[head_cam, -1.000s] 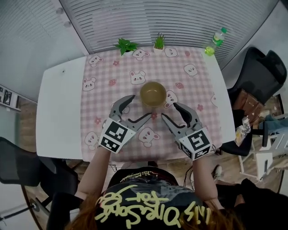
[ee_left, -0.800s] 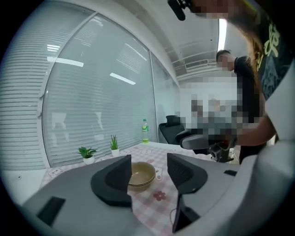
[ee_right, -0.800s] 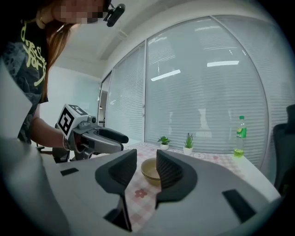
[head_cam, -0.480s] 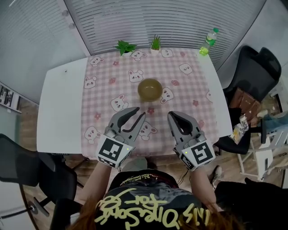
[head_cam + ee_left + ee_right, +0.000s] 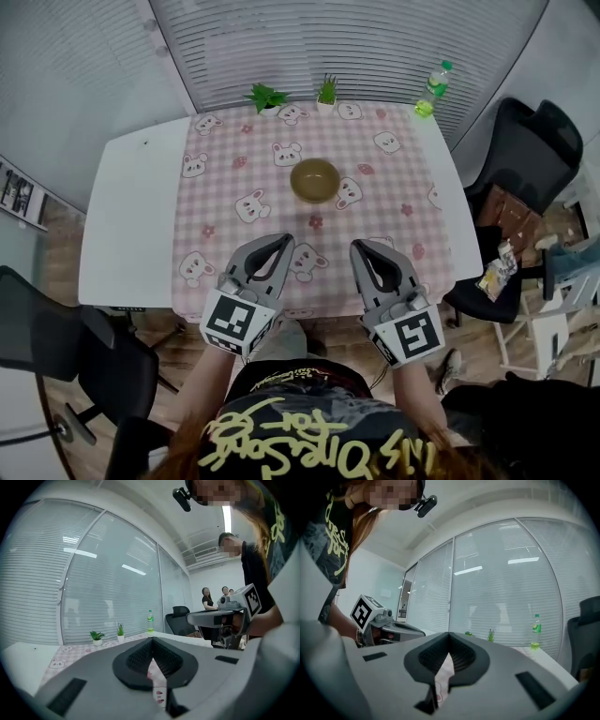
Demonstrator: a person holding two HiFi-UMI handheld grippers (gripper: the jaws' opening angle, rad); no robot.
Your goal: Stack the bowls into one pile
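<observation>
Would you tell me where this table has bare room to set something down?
The white table strip left of the pink cloth is bare. Cloth either side of the olive bowl is free. Crowded: far edge, with two potted plants and a bottle; near edge, under the left gripper and right gripper.

Beyond the left tongs (image 5: 280, 242) and right tongs (image 5: 362, 246), the olive bowl (image 5: 314, 179) sits too small in the head view to tell whether it is one or several nested. In both gripper views the tongs' own grey bodies hide it and most of the worktop (image 5: 131, 225).
</observation>
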